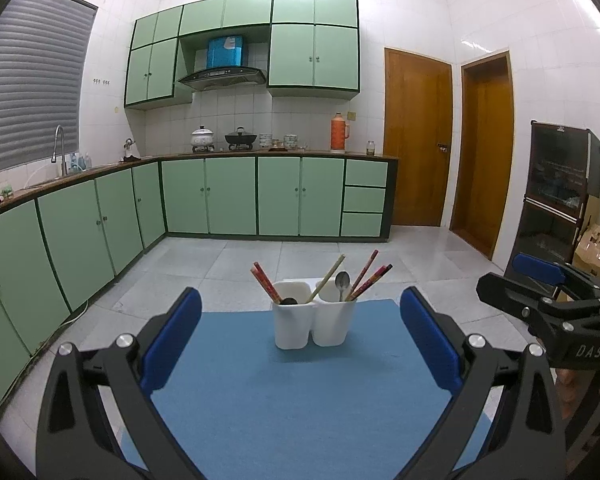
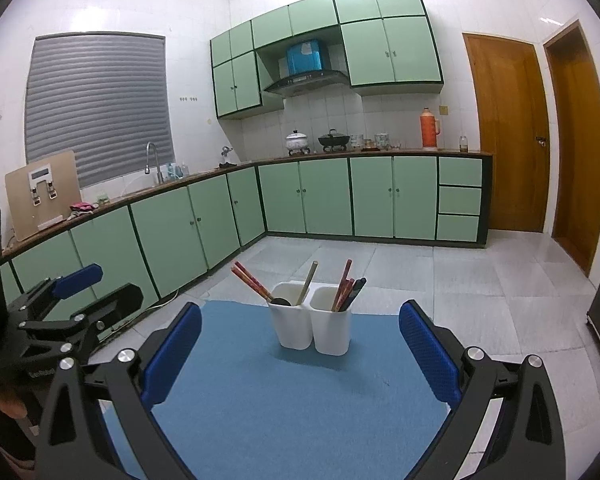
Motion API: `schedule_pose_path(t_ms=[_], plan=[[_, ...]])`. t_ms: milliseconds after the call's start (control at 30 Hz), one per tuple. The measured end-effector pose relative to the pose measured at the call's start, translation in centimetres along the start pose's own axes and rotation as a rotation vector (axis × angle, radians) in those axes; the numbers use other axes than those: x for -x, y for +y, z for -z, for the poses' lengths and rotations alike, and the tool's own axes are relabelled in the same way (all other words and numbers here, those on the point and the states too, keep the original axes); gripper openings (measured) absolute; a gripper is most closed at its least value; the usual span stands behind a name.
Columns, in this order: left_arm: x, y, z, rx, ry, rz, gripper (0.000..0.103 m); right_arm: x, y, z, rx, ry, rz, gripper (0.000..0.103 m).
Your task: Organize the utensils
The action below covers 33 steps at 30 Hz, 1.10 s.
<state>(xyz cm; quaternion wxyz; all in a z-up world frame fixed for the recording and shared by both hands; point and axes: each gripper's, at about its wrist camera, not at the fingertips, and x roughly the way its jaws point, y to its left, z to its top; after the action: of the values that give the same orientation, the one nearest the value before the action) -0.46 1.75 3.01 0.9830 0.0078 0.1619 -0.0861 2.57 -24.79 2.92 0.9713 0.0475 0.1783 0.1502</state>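
Note:
A white two-compartment utensil holder (image 1: pixel 314 322) (image 2: pixel 312 326) stands at the far end of a blue mat (image 1: pixel 300 392) (image 2: pixel 296 392). Its left cup holds red chopsticks (image 1: pixel 265 283), a pale chopstick (image 1: pixel 327 278) and a dark spoon (image 1: pixel 289 301). Its right cup holds a metal spoon (image 1: pixel 342 282) and more red chopsticks (image 1: pixel 370 276) (image 2: pixel 342 290). My left gripper (image 1: pixel 300 328) is open, nothing between its blue pads, well short of the holder. My right gripper (image 2: pixel 300 328) is open and empty too; it also shows at the left view's right edge (image 1: pixel 540 280).
The mat lies on a small table with grey tiled floor beyond it. Green cabinets (image 1: pixel 260 200) and a counter with pots and an orange thermos (image 1: pixel 339 132) run along the far walls. Wooden doors (image 1: pixel 416 140) stand right; a dark cabinet (image 1: pixel 556 200) and cardboard box sit far right.

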Motion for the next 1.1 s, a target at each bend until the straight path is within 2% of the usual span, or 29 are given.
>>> schedule_pose_path(t_ms=[1100], plan=[[0.04,-0.41,-0.1,0.009,0.004,-0.007,0.096,-0.07,0.14,-0.02,0.004,0.0,0.0,0.097]])
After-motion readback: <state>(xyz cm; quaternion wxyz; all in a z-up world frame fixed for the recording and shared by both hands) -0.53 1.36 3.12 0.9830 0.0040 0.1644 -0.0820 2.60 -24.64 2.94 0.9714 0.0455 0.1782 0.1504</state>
